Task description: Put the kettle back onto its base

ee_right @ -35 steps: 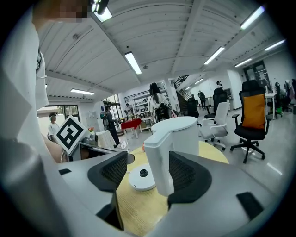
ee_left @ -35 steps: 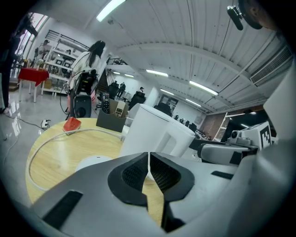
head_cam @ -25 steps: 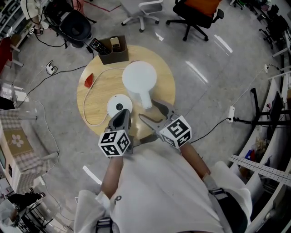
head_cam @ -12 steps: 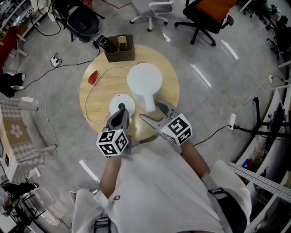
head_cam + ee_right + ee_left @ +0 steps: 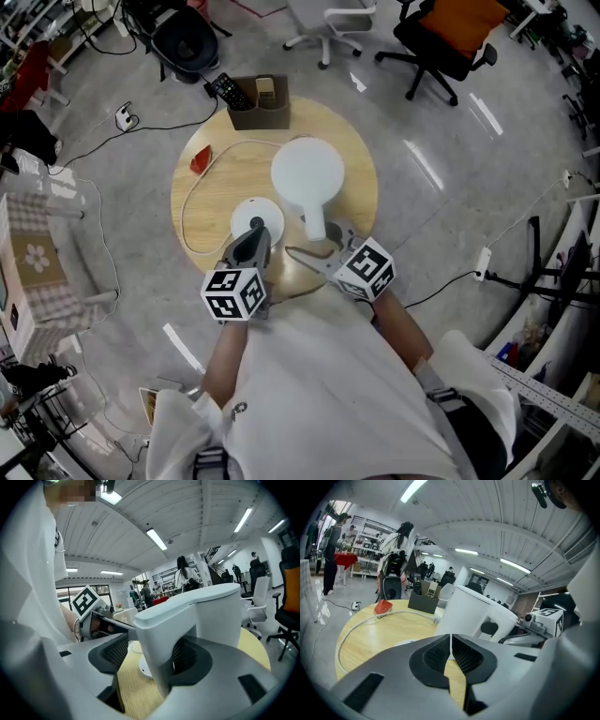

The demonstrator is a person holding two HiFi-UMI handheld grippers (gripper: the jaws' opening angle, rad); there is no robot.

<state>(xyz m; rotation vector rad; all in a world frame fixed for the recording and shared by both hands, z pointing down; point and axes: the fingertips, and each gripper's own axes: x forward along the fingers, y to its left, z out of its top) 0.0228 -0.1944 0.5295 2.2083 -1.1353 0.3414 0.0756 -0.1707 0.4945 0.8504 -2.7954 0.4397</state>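
White short-sleeved shirt (image 5: 309, 375). Just ahead of the shirt: left gripper (image 5: 255, 234) and right gripper (image 5: 317, 246), grey moulded shells, black ribbed pads (image 5: 433, 656). Each carries a white cube (image 5: 234, 292) with black square markers.

A: What lay under the fingers (image 5: 248, 246)?
B: A round wooden table (image 5: 211, 202), on a glossy grey floor (image 5: 450, 122).
A: And beyond them?
B: A white chair (image 5: 323, 14), with an orange chair (image 5: 464, 19) to its right.
A: To the left of the fingers?
B: Cables (image 5: 169, 127) trailed over the floor, and shelves (image 5: 365, 555) stood far off.
A: Any light?
B: Long strip lamps (image 5: 414, 489) ran along a white ribbed ceiling (image 5: 487, 522).
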